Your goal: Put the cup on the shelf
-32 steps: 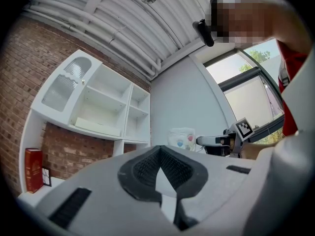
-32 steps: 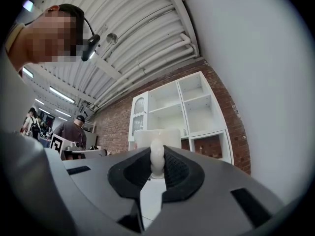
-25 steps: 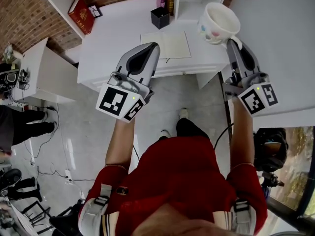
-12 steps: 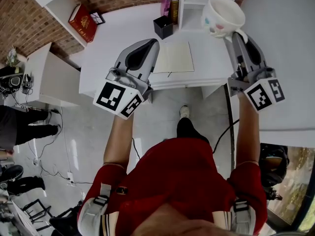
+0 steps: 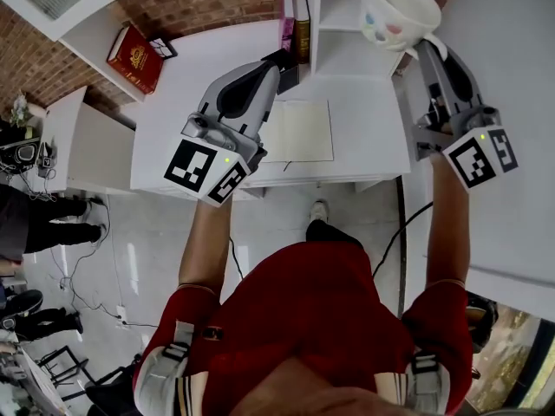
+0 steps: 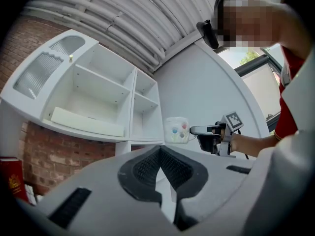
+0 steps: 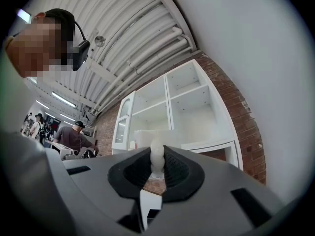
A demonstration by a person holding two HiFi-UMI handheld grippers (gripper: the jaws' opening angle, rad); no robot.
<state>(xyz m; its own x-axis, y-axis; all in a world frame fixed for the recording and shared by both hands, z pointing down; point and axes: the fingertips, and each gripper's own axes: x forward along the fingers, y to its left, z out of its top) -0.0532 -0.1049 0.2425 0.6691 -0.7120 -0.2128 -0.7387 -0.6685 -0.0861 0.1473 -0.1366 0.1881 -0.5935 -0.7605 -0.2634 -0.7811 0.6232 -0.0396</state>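
Right gripper (image 5: 422, 52): clamped tight on the cup's handle, holding it up high.
Cup (image 5: 397, 7): white with coloured dots, upright, in the air right beside the white shelf unit (image 5: 340, 17).
Left gripper (image 5: 270, 66): jaws together, nothing between them, hovering over the bench (image 5: 186, 89).

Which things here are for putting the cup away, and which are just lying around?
For the job: white cup with coloured dots, held by the right gripper; white shelf unit.
Just lying about: red book; open white notebook; two upright books.
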